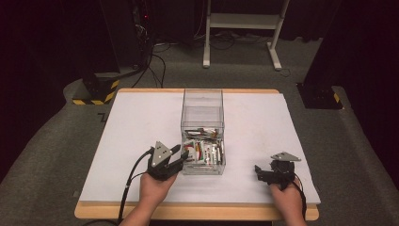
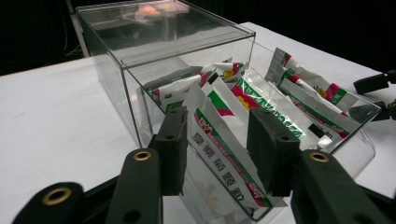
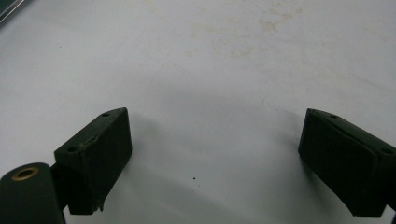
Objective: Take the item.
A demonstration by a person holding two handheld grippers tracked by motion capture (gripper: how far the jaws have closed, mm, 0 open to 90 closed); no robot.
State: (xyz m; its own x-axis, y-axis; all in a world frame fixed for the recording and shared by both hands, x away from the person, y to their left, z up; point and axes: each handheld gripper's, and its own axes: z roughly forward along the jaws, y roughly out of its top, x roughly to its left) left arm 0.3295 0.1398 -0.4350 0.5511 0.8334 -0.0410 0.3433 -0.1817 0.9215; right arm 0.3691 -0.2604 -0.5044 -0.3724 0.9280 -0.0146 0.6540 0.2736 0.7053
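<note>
A clear plastic box (image 1: 202, 110) stands in the middle of the white table top (image 1: 136, 127), its near open part holding several white, green and red sachets (image 1: 204, 151). My left gripper (image 1: 184, 155) reaches over the box's near left rim. In the left gripper view its jaws (image 2: 217, 154) stand on either side of one upright sachet (image 2: 219, 140), with the covered part of the box (image 2: 163, 32) behind; I see no squeeze on the packet. My right gripper (image 1: 258, 172) rests near the table's front right, open (image 3: 212, 154) over bare table with nothing between its jaws.
A white metal stand (image 1: 244, 21) is on the floor behind the table. A black base with yellow-black stripes (image 1: 96, 94) sits at the back left and another black base (image 1: 320, 94) at the back right. Cables trail across the carpet.
</note>
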